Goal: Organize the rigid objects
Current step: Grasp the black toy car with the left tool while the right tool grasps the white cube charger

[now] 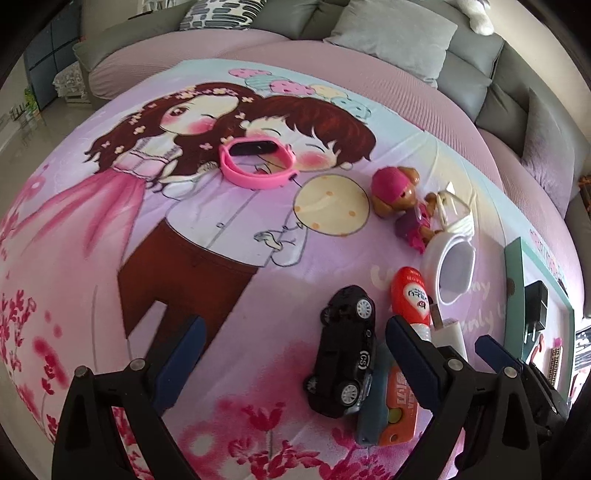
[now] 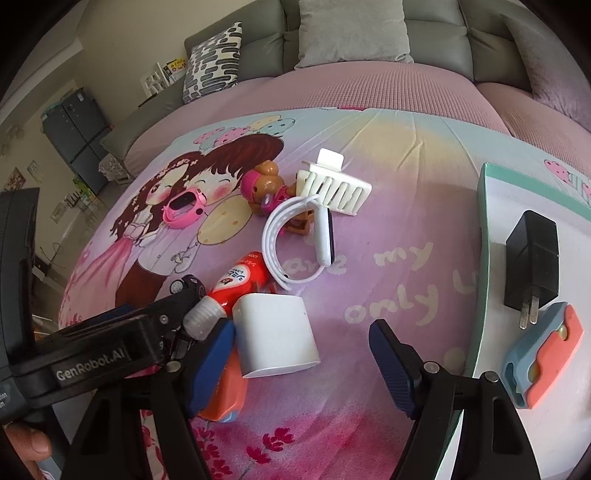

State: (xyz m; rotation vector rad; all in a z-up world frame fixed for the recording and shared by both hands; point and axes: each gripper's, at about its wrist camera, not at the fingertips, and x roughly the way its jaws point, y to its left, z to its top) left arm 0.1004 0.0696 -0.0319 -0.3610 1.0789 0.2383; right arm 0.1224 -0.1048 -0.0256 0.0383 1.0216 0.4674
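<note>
A grey sofa (image 2: 369,40) with 1 plain cushion (image 2: 352,31) and 1 patterned cushion (image 2: 212,62) backs the pink-covered seat; a dark cabinet (image 2: 83,136) stands on pale glossy floor (image 1: 22,125).

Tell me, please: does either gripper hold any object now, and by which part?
Nothing is held. The left gripper stands open around the black toy car; the right gripper stands open around the white charger, pads not pressing it.

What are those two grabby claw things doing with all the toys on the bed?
A person holds one in each hand, tidying. The left gripper is open over the black toy car. The right gripper is open around the white charger block, not squeezing it. A black plug already lies in the box lid.
</note>
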